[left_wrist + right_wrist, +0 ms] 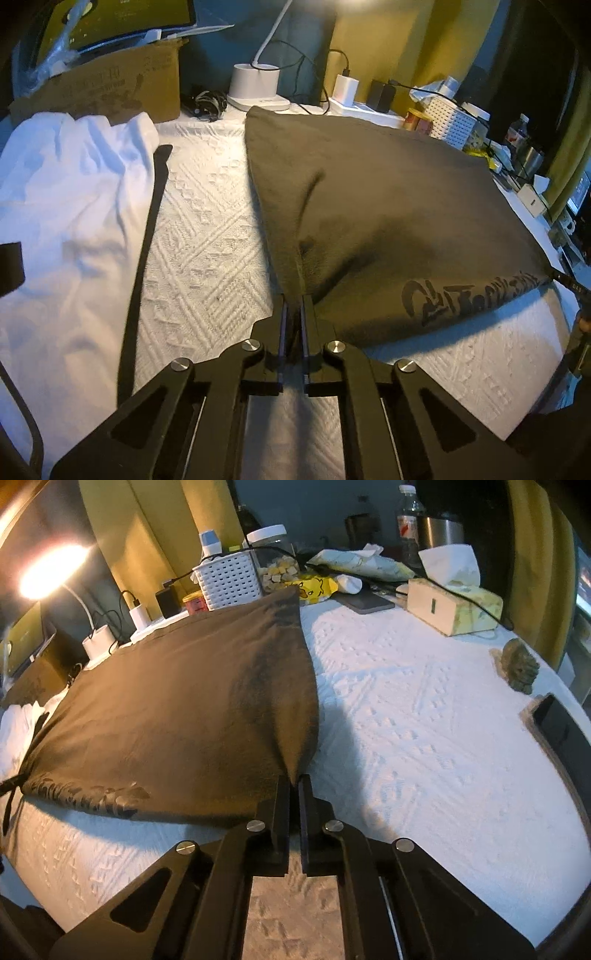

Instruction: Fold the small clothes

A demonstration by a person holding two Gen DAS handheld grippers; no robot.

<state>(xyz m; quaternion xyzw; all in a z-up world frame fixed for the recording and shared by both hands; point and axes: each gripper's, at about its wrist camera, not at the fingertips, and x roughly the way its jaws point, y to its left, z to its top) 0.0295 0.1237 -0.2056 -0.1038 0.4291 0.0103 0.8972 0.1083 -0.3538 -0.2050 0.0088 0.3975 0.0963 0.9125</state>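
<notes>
Both jaws shut: left gripper (294,301) and right gripper (294,781) pinch my shirt (388,206) corners; I'd lift evenly toward twelve o'clock, keeping tension.

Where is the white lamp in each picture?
Left wrist view: the lamp stands at the top middle, its white base just behind the far left corner of the dark shirt.
Right wrist view: the lamp glows at the upper left, beyond the shirt's far edge.
Shared landmark: the white basket behind the shirt.
</notes>
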